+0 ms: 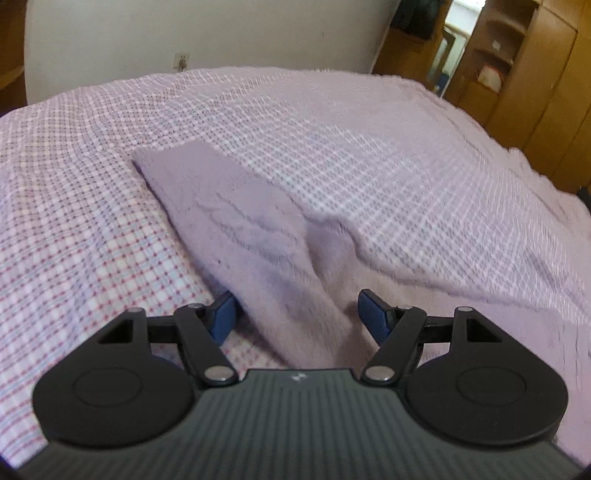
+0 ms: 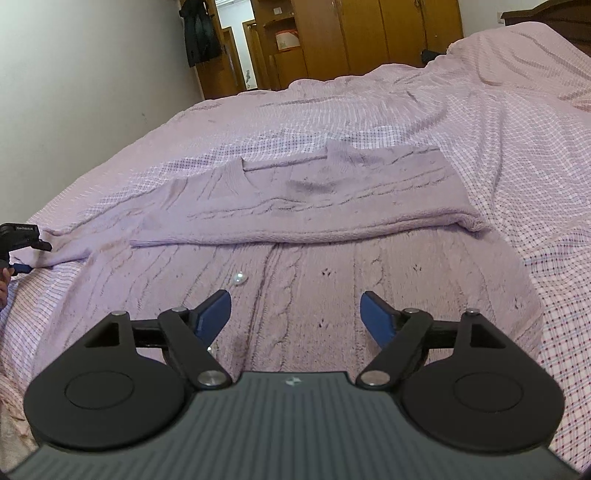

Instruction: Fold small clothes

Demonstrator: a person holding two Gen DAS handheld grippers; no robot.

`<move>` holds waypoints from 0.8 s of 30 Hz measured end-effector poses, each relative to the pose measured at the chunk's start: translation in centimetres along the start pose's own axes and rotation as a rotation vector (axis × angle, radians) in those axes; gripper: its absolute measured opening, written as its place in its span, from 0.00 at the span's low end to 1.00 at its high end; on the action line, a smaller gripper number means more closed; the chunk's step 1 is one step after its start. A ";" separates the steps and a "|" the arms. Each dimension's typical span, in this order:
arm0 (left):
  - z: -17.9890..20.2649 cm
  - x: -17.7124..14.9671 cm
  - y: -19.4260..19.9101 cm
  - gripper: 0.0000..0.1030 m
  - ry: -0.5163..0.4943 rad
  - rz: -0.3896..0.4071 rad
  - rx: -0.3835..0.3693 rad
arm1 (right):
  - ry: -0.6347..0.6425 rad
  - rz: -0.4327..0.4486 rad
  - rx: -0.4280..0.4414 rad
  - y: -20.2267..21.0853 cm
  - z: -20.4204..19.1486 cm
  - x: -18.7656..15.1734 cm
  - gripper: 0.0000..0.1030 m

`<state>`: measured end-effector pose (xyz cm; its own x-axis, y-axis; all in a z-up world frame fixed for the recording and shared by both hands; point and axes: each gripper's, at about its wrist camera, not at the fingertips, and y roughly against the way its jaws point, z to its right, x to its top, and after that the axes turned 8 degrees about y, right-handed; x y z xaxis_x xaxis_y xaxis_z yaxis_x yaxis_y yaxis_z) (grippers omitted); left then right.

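A lilac cable-knit sweater (image 2: 314, 266) lies flat on the bed, its right sleeve folded across the chest (image 2: 332, 199). Its other sleeve (image 1: 236, 221) stretches away from my left gripper (image 1: 299, 317), whose blue fingers (image 1: 223, 317) stand wide apart on either side of the sleeve without pinching it. My right gripper (image 2: 295, 317) is open and empty, low over the sweater's body near a small clear button (image 2: 239, 279). The left gripper also shows at the left edge of the right wrist view (image 2: 22, 247), at the sleeve's end.
The bed is covered by a pink and lilac checked sheet (image 1: 406, 155). A white wall (image 1: 184, 33) stands behind it. Wooden wardrobes (image 2: 351, 33) and a doorway (image 2: 236, 44) are at the far side.
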<state>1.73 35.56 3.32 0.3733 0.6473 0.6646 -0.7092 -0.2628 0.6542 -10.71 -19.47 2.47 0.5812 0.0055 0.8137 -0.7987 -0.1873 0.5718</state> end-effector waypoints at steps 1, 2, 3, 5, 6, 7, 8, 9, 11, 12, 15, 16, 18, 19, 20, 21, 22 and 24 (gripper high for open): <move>0.0 0.1 -0.3 0.68 0.007 0.008 -0.001 | -0.004 -0.002 0.001 -0.2 0.0 -0.1 0.80; 0.0 0.2 -0.5 0.68 0.013 0.014 -0.002 | -0.008 -0.005 0.001 -0.3 0.1 -0.1 0.80; 0.0 0.3 -0.7 0.67 0.017 0.022 -0.002 | -0.013 -0.009 -0.001 -0.4 0.2 -0.2 0.80; 0.3 0.2 -0.9 0.49 -0.004 0.045 0.014 | -0.019 -0.015 -0.006 -0.7 0.3 -0.4 0.80; 0.3 0.3 -1.0 0.42 -0.025 0.052 0.015 | -0.022 -0.016 -0.009 -0.7 0.3 -0.5 0.80; 0.4 0.3 -0.9 0.28 -0.044 0.053 0.007 | -0.026 -0.015 -0.010 -0.8 0.4 -0.5 0.80; 0.4 0.3 -0.7 0.20 -0.051 0.051 -0.011 | -0.029 -0.015 -0.010 -0.8 0.5 -0.6 0.80; 0.4 0.3 -0.5 0.20 -0.051 0.052 -0.029 | -0.032 -0.014 -0.010 -0.8 0.6 -0.6 0.80; 0.2 0.3 0.4 0.18 -0.046 0.070 -0.046 | -0.036 -0.012 -0.009 -0.8 0.7 -0.6 0.80; 0.3 0.3 1.0 0.18 -0.042 0.081 -0.066 | -0.036 -0.011 -0.008 -0.8 0.7 -0.5 0.80; 1.3 0.4 3.7 0.18 -0.052 0.126 -0.131 | -0.026 -0.008 -0.007 -0.8 0.8 -0.3 0.80; 1.8 0.4 4.7 0.18 -0.061 0.138 -0.153 | -0.024 -0.005 -0.008 -0.8 0.9 -0.2 0.80; 3.2 0.6 6.6 0.18 -0.078 0.152 -0.194 | -0.023 -0.001 -0.008 -0.8 1.0 0.0 0.80; 3.9 0.6 7.3 0.18 -0.084 0.157 -0.214 | -0.025 0.002 -0.008 -0.8 1.0 0.1 0.80; 4.7 0.7 8.1 0.18 -0.090 0.162 -0.234 | -0.027 0.006 -0.008 -0.8 1.1 0.2 0.80; 5.6 0.6 8.7 0.18 -0.096 0.165 -0.250 | -0.030 0.011 -0.008 -0.7 1.2 0.2 0.80; 6.6 0.5 9.4 0.18 -0.101 0.168 -0.268 | -0.034 0.013 -0.008 -0.7 1.3 0.3 0.80; 8.3 0.2 10.4 0.18 -0.107 0.166 -0.308 | -0.047 0.016 -0.004 -0.6 1.5 0.3 0.80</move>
<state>-0.61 27.02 13.26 0.2872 0.5314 0.7970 -0.9059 -0.1196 0.4062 -9.83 -20.80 2.21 0.5747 -0.0438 0.8172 -0.8087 -0.1832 0.5590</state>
